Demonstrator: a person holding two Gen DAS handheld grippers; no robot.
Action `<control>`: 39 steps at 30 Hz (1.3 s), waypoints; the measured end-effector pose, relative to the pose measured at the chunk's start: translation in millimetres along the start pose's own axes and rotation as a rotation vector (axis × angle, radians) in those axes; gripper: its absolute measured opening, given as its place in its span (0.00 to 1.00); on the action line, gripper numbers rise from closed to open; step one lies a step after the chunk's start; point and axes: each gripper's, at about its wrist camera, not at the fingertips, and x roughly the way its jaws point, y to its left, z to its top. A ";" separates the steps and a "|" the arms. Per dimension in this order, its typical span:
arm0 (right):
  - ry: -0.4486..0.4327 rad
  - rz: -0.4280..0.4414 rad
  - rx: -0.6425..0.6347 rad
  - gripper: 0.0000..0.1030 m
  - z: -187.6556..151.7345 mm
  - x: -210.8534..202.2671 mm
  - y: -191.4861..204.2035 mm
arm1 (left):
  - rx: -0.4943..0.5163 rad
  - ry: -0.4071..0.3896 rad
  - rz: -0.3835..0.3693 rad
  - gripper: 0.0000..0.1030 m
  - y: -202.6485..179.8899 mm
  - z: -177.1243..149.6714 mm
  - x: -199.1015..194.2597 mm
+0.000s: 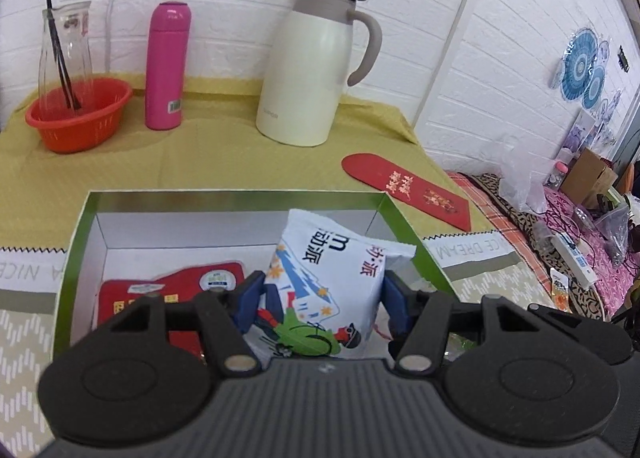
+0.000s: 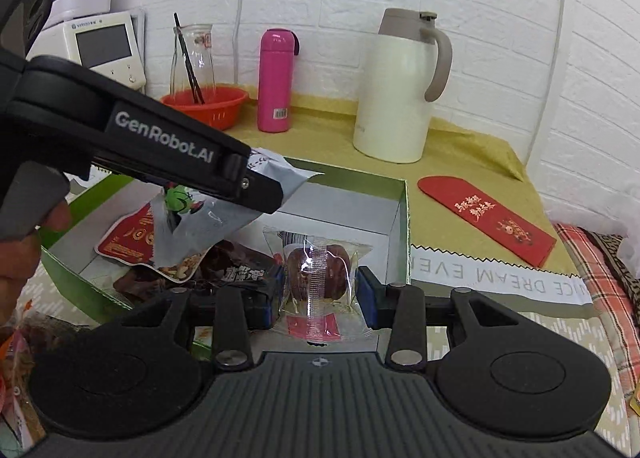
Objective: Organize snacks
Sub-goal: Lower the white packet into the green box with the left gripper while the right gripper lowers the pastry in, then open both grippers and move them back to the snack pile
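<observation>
Green box (image 1: 224, 197) holding red packet (image 1: 168, 290), left gripper (image 1: 320, 298) jaws clamped on white pouch (image 1: 332, 270), right gripper (image 2: 318, 294) jaws clamped on clear-wrapped snack (image 2: 316, 274)

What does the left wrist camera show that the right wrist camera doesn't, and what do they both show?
Only the left wrist view shows the printed front of the white snack bag clamped in the left gripper, plus a power strip on the far right.

Only the right wrist view shows the clear-wrapped brown snack between the fingers of the right gripper, a dark snack pack, and a white appliance with a screen.

Both show the green-rimmed box, red snack packet, orange basket, pink bottle, cream jug and red envelope.
</observation>
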 end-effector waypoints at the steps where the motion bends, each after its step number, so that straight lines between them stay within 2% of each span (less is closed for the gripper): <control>1: 0.009 0.005 -0.001 0.66 0.8 5.0 -1.4 | -0.001 0.008 0.005 0.59 1.5 0.8 6.5; 9: 0.061 0.019 -0.032 0.67 1.0 28.5 0.0 | -0.012 0.045 -0.006 0.59 10.9 1.9 36.2; 10: 0.062 0.016 -0.036 0.69 0.4 29.8 0.7 | -0.013 0.039 -0.007 0.63 11.4 1.1 36.3; 12: 0.049 0.012 -0.049 0.78 -0.8 28.2 2.6 | -0.029 -0.007 -0.002 0.90 12.6 -0.1 30.4; 13: 0.041 0.016 -0.052 0.87 -0.9 25.9 3.3 | -0.040 -0.038 0.010 0.96 12.7 -0.5 25.5; 14: 0.026 0.023 -0.052 0.99 -1.1 22.6 3.6 | -0.045 -0.067 0.011 0.95 13.0 -0.3 20.7; 15: 0.008 0.031 -0.057 1.00 -1.2 18.7 4.2 | -0.039 -0.078 0.011 0.95 12.2 0.8 16.4; 20: -0.063 0.011 -0.079 1.00 -2.2 -3.6 10.5 | -0.007 -0.097 0.044 0.95 4.4 -0.6 -3.4; 39: -0.163 -0.006 -0.109 1.00 0.6 -99.4 34.9 | 0.090 -0.199 0.092 0.95 -26.2 -30.8 -120.6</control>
